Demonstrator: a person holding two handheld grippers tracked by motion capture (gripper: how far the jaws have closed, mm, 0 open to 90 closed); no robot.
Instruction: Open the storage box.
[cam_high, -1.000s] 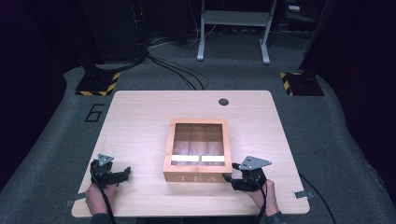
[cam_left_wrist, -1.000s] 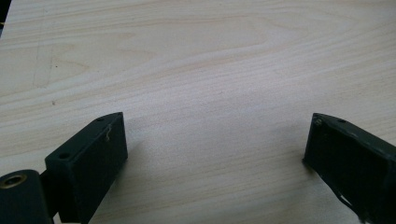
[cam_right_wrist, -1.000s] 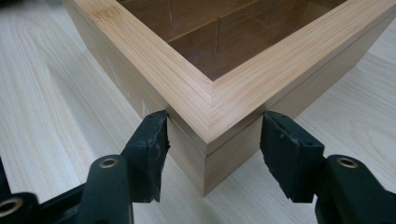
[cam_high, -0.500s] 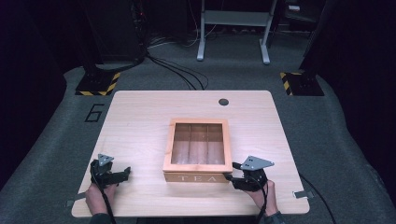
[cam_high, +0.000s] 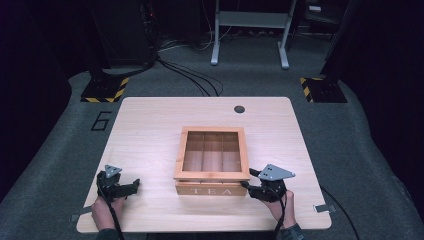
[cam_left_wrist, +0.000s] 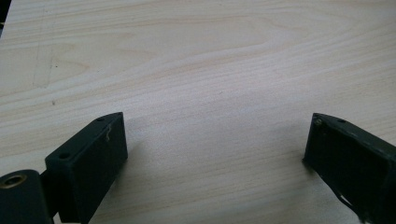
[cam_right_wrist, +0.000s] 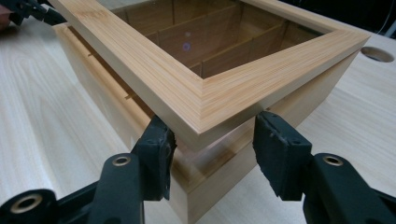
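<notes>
The right gripper (cam_right_wrist: 210, 154) was open, its jaws on both sides of the tea box (cam_high: 212, 189) lid's (cam_right_wrist: 205, 100) raised near corner. To lift well, push up slowly and straight. The left gripper (cam_left_wrist: 212, 154) sat wide open, empty, on the bench (cam_left_wrist: 196, 56).

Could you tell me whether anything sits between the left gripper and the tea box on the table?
Nothing visible does. The left gripper rests open on the table, and bare wood lies between it and the tea box. The right gripper already straddles the raised lid corner.
</notes>
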